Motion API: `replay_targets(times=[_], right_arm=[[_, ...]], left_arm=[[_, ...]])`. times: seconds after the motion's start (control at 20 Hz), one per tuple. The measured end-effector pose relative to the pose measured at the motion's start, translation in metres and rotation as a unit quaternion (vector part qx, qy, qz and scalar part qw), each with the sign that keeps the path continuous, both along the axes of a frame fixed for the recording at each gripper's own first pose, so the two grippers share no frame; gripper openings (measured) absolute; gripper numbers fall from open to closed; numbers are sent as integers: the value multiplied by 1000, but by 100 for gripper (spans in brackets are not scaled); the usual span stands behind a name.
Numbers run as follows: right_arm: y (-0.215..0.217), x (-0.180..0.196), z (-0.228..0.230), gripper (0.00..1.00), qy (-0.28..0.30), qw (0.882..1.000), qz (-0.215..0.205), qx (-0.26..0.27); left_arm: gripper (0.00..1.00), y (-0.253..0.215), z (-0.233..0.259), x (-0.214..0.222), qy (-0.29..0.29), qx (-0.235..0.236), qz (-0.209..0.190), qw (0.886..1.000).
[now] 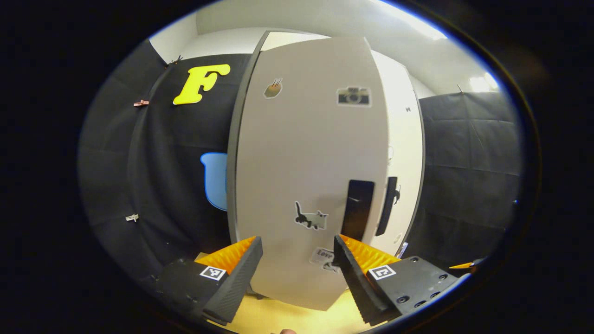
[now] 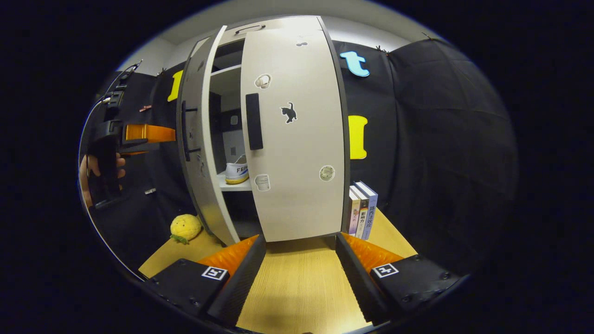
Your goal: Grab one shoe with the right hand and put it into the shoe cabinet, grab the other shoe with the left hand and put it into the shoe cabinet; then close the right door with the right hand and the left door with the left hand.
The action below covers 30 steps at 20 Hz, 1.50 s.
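On the shelf inside the shoe cabinet (image 2: 218, 74), a shoe (image 2: 237, 170) is sitting in the gap between the two doors; the second shoe is probably tucked behind the right door (image 2: 297, 134), though that panel is hiding it. The right door is lying nearly shut, while the left door (image 2: 197, 153) is standing ajar. The left hand-held gripper (image 1: 297, 260) is facing the outer face of the left door at close range with its fingers spread and nothing between them. The right hand-held gripper (image 2: 299, 260) is hovering over the tabletop (image 2: 297, 283), also spread and empty. To close the left door well, the left hand-held gripper should be pressing flat against the panel near its handle (image 1: 357, 208) and swinging it steadily until it meets the right door, keeping clear of the plush toy (image 2: 184, 227) beside the cabinet.
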State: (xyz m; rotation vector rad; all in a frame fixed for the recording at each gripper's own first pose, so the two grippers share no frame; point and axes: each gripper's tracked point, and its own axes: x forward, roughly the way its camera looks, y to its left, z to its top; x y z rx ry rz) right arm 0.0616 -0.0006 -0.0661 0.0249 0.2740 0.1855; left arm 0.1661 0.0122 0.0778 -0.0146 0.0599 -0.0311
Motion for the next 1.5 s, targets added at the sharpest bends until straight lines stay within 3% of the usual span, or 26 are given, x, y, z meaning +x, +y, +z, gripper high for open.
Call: replay_targets(times=[0.4,0.55,0.85,1.1,1.5], right_arm=[[-32,30,86,99,-71,996,55,24],[-49,30,117,98,-115,992,51,24],[-68,-22,118,98,-153,988,-15,30],[-56,-47,80,98,-112,993,-23,22],[-46,-61,90,98,-123,992,-34,8]], left_arm=[[94,-23,1,-105,-27,5,101,995],[95,-29,6,-144,-42,7,120,992],[95,-40,-18,-201,-40,40,101,993],[95,-45,-51,-214,-7,16,82,996],[95,-35,-59,-222,-2,13,65,998]])
